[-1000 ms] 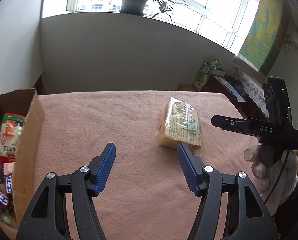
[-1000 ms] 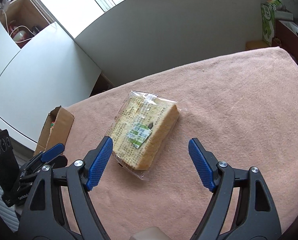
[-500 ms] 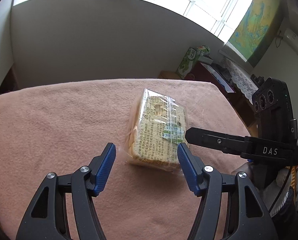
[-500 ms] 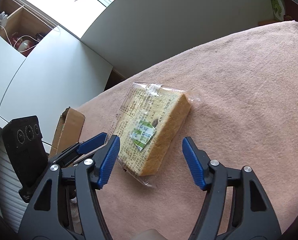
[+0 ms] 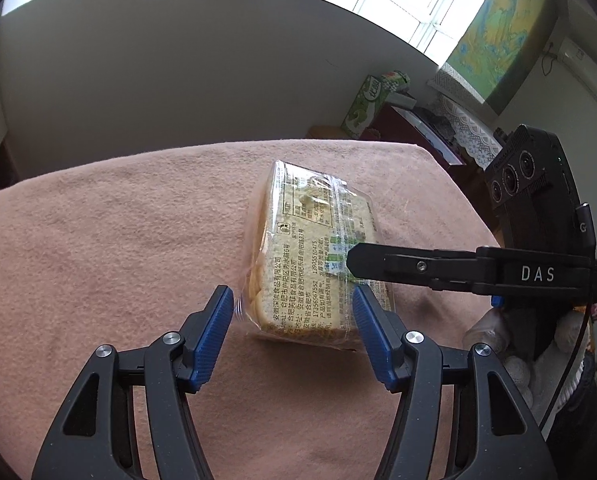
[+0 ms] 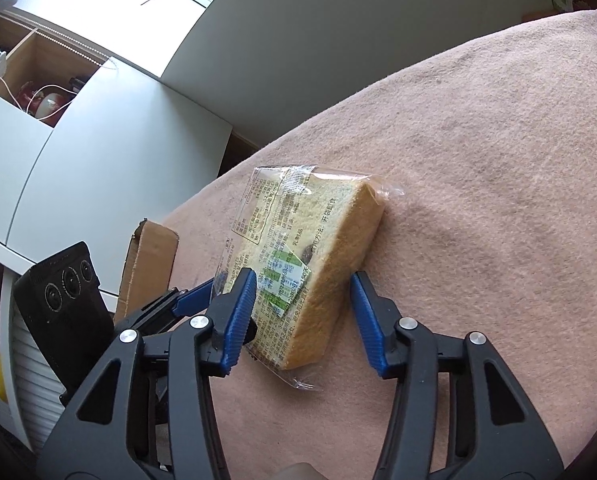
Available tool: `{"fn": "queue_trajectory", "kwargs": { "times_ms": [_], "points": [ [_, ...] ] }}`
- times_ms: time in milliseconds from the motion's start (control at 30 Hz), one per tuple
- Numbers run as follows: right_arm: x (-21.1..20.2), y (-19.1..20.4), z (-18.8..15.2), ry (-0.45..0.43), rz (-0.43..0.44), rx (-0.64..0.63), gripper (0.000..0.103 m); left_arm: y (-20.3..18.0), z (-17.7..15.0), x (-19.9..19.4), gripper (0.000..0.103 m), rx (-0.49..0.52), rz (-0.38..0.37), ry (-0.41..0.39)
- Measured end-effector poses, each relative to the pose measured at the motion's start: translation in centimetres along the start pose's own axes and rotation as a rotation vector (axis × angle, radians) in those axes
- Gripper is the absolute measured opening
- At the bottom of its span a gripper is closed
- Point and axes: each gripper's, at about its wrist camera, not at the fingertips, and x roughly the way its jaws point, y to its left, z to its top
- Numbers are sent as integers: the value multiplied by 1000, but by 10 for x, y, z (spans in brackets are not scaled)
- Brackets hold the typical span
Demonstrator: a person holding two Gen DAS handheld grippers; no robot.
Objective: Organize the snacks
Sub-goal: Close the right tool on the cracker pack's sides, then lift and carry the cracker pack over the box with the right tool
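A clear-wrapped block of sliced bread (image 5: 314,256) with printed labels lies on the pink cloth-covered table (image 5: 98,248). My left gripper (image 5: 293,330) is open, its blue pads either side of the packet's near end. My right gripper (image 6: 301,314) is open too, its pads straddling the near end of the bread (image 6: 298,268) from the other side. In the left wrist view the right gripper's black finger (image 5: 418,266) reaches over the packet. A corner of the cardboard box (image 6: 146,264) shows at the table's left edge.
Beyond the table's far edge (image 5: 282,144) is a grey wall. A green carton (image 5: 366,104) and a dark cabinet (image 5: 418,128) stand to the right. White cupboards (image 6: 78,168) are on the left in the right wrist view.
Both grippers have moved in on the bread packet from opposite sides. The left gripper swung right, so the snack box left its view. Both stay open.
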Motion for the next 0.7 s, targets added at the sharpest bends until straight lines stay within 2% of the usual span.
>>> {"fn": "queue_trajectory", "kwargs": {
  "times_ms": [200,367,567,700],
  "points": [
    [0,14,-3,3,-44,-66,51,-21,-1,7,60,53,6,11],
    [-7,28,-23,2,-81,-126,51,-34,-9,3,59,77,12,0],
    [-13,48,-57,9,-87,-178,51,-41,-35,-14,58,66,20,-13],
    [-14,66,-79,10,-100,-225,51,-41,-54,-30,57,23,20,-30]
  ]
}}
